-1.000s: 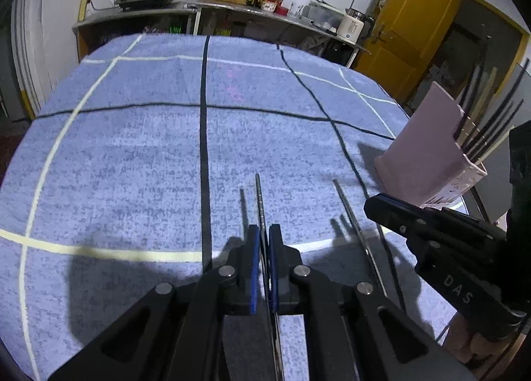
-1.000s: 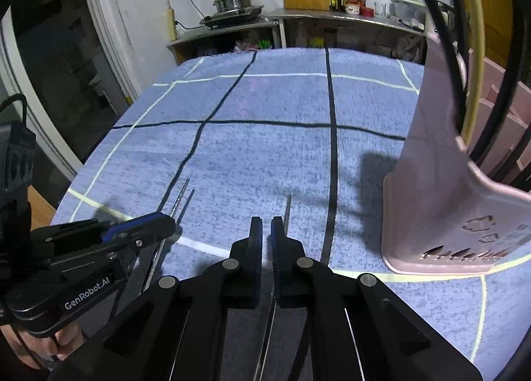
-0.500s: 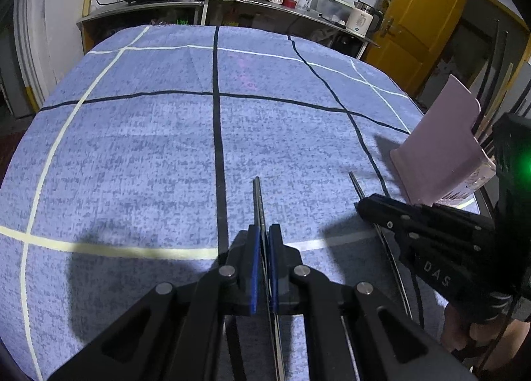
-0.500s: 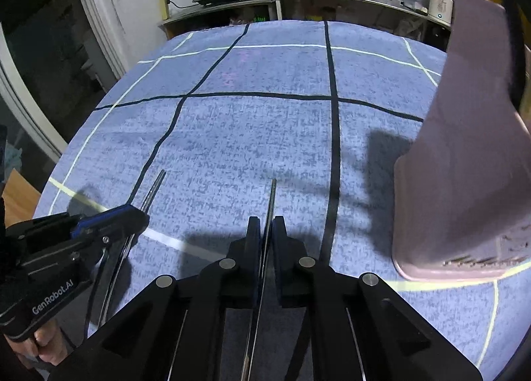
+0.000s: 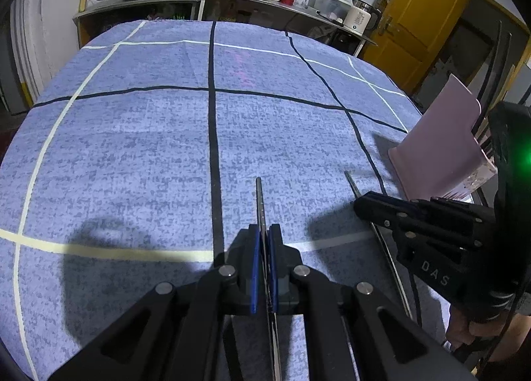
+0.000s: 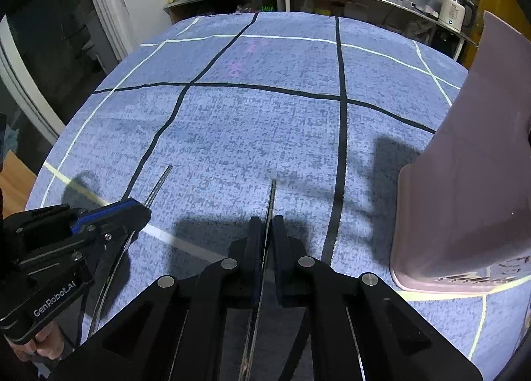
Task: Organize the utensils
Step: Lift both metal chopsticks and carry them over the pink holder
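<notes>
My left claw (image 5: 263,238) is pinched on a thin metal utensil (image 5: 260,202) at lower centre of its frame, the tip jutting forward over the blue cloth (image 5: 132,149). My right claw (image 6: 265,231) likewise clamps a second metal utensil (image 6: 271,195) at lower centre, with the pink holder (image 6: 464,198) standing at right.

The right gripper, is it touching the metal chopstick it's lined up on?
Touching. In the right wrist view the right gripper has its jaws closed on the metal chopstick, whose tip pokes out ahead.
</notes>
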`<state>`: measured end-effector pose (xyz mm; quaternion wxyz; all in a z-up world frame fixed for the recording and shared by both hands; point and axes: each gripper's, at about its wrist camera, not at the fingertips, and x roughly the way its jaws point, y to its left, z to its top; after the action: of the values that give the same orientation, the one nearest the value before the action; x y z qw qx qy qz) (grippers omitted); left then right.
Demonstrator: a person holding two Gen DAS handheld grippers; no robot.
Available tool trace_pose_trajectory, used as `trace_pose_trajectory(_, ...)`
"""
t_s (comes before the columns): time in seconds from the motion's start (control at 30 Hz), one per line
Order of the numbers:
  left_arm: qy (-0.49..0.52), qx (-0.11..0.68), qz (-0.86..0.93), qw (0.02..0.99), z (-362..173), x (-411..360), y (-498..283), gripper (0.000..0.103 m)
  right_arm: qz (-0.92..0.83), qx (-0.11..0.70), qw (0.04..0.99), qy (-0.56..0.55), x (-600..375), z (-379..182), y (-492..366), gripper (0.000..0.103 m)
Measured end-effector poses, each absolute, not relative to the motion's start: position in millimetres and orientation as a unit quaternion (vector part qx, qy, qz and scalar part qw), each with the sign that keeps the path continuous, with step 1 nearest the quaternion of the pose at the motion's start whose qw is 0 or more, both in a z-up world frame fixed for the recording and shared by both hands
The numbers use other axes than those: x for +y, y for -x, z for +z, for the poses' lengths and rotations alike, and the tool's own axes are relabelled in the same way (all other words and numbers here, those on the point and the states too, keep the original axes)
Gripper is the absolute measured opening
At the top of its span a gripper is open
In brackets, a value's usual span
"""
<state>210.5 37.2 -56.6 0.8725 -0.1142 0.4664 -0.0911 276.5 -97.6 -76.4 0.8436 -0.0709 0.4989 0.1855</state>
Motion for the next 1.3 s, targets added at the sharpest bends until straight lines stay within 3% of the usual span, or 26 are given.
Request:
trace_pose_trajectory(0.33, 0.117, 0.442, -0.098, 0.884, -31.2, 40.3, -202.0, 0.006, 0.216, 0.461, 0.860, 0.045, -96.1, -43.8, -253.3, 0.005)
trace_pose_trajectory(0.83, 0.098, 0.368, -0.127, 0.916, 50.1, 31.2, -172.3, 0.006, 0.229, 0.388, 0.893, 0.012, -123.5, 34.4, -218.7, 0.005)
trace_pose_trajectory(1.3, 0.076, 0.352, -0.148, 0.921, 77.9, 6.3, -156.8, 0.006, 0.218, 0.357, 0.908, -0.007, -156.1, 60.0, -195.0, 0.005)
